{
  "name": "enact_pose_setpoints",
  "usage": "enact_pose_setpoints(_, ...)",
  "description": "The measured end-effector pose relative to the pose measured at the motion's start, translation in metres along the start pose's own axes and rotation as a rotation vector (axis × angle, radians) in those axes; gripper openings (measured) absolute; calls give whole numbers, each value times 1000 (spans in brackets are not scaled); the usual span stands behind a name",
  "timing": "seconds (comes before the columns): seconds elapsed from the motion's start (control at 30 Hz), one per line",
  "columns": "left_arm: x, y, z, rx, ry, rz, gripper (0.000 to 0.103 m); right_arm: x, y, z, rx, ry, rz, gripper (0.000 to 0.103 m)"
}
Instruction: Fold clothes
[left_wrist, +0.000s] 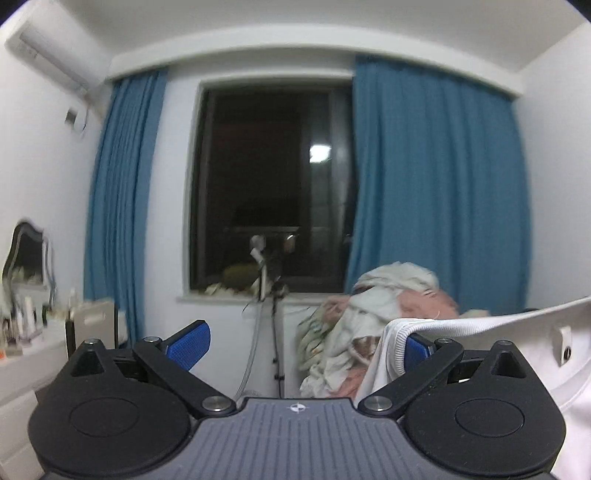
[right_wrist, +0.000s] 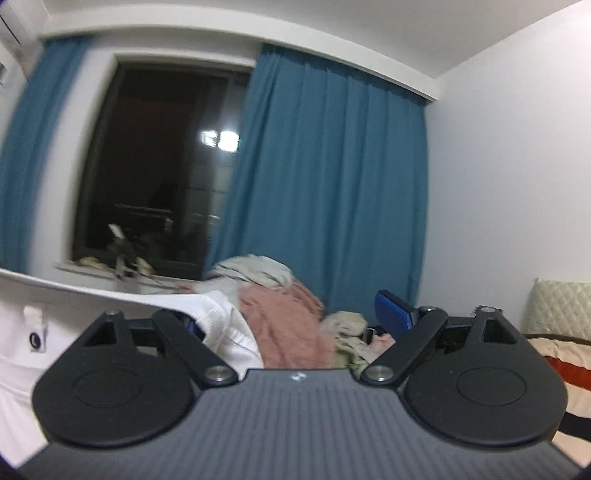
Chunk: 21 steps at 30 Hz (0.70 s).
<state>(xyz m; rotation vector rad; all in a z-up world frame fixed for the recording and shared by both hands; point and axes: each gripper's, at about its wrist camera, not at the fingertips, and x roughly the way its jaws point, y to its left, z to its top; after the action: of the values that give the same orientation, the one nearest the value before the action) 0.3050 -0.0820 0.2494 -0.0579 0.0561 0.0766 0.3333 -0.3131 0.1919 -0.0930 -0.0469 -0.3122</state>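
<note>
L gripper (left_wrist: 303, 345): jaws wide, nothing pinched. The white garment (left_wrist: 480, 325) hangs over its R finger (left_wrist: 419, 347) only, ribbed edge hooked on the tip, cloth running off to the R of the tool. L finger (left_wrist: 188, 343) is bare.

R gripper (right_wrist: 291, 319): also wide, no pinch. The same garment covers its L finger; the R finger (right_wrist: 393, 314) is free. So the cloth spans betw. the two tools, carried on the inner fingers, edge pulled fairly straight and held up off whatever is below. My read: it's slung this way to keep it spread, w/o clamping. That fits either opening it out to lay flat or lifting it mid-fold; can't tell which. A drape like this could slip off if I tilt either tool.

Ahead of both tools: an unfolded pile of clothes (left_wrist: 369, 314), white, pink, pale green.

Surface under the garment is not in view. R of the R gripper: a striped blanket (right_wrist: 561, 369) and a quilted cushion (right_wrist: 561, 306).

Room: dark window (left_wrist: 269, 184) ahead, blue curtains (left_wrist: 436, 184) either side, a tripod (left_wrist: 275, 325) below the sill; far L of the L tool, a mirror (left_wrist: 27, 251) and a wall AC unit (left_wrist: 51, 48).
</note>
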Motion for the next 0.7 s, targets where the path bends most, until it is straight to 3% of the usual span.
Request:
enact_pose_setpoints(0.13, 113, -16, -43, -20, 57, 48, 103, 82, 32, -54, 6, 58, -26, 90)
enact_pose_setpoints(0.27, 232, -6, -132, -66, 152, 27, 103, 166, 57, -146, -15, 172, -7, 90)
enact_pose_setpoints(0.4, 346, 25, -238, -98, 355, -8, 101, 244, 82, -251, -28, 343, 70, 90)
enact_pose_setpoints(0.53, 433, 35, -323, -35, 569, -66, 101, 282, 98, -333, -27, 520, 205, 90)
enact_pose_setpoints(0.63, 479, 44, -365, -2, 773, -127, 98, 309, 110, -354, -2, 684, 309, 90)
enact_pose_setpoints(0.7, 492, 48, -371, -22, 888, -129, 98, 319, 120, -353, -35, 782, 307, 90)
